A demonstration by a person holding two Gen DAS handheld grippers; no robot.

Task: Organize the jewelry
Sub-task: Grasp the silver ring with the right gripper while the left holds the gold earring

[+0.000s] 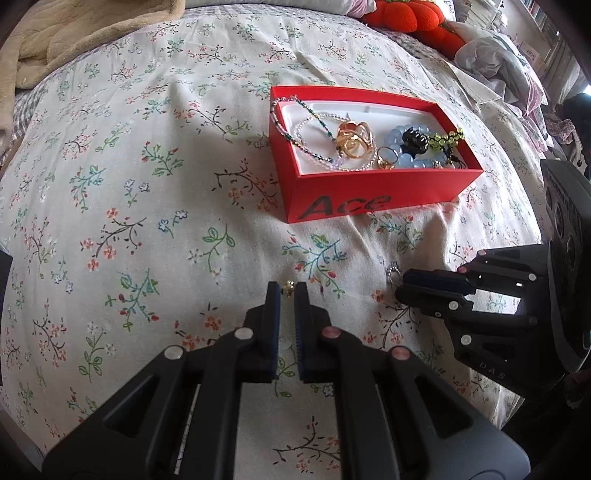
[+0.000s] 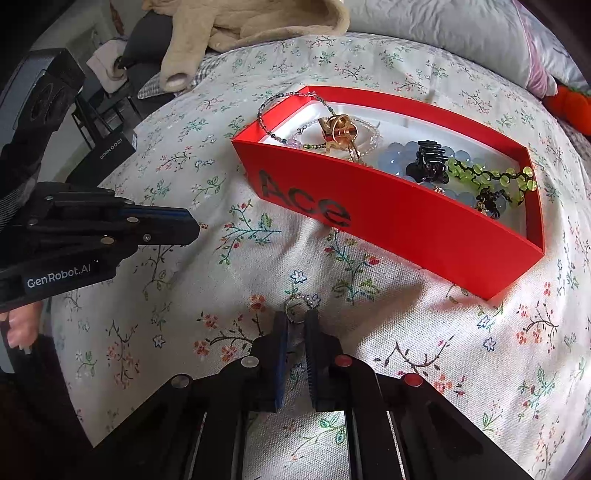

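Note:
A red box marked "Ace" (image 1: 384, 184) (image 2: 406, 229) lies on the flowered bedspread. Inside are beaded strands, a gold hair clip (image 1: 352, 142) (image 2: 338, 129), a blue bead bracelet (image 1: 406, 155), a black claw clip (image 2: 428, 162) and a green bead bracelet (image 2: 491, 177). My left gripper (image 1: 287, 290) (image 2: 197, 225) is shut on a small gold piece (image 1: 288, 287) at its tips, just above the cloth in front of the box. To its right, my right gripper (image 2: 296, 319) (image 1: 399, 286) is shut on a small silver beaded ring (image 2: 297, 306) (image 1: 392, 272).
A beige blanket (image 1: 74, 33) (image 2: 236, 26) is heaped at the bed's far side. An orange plush (image 1: 410, 18) and crumpled clothes (image 1: 487, 55) lie behind the box. A black carton (image 2: 110, 151) stands off the bed's left edge. A hand (image 2: 18, 328) holds the left gripper.

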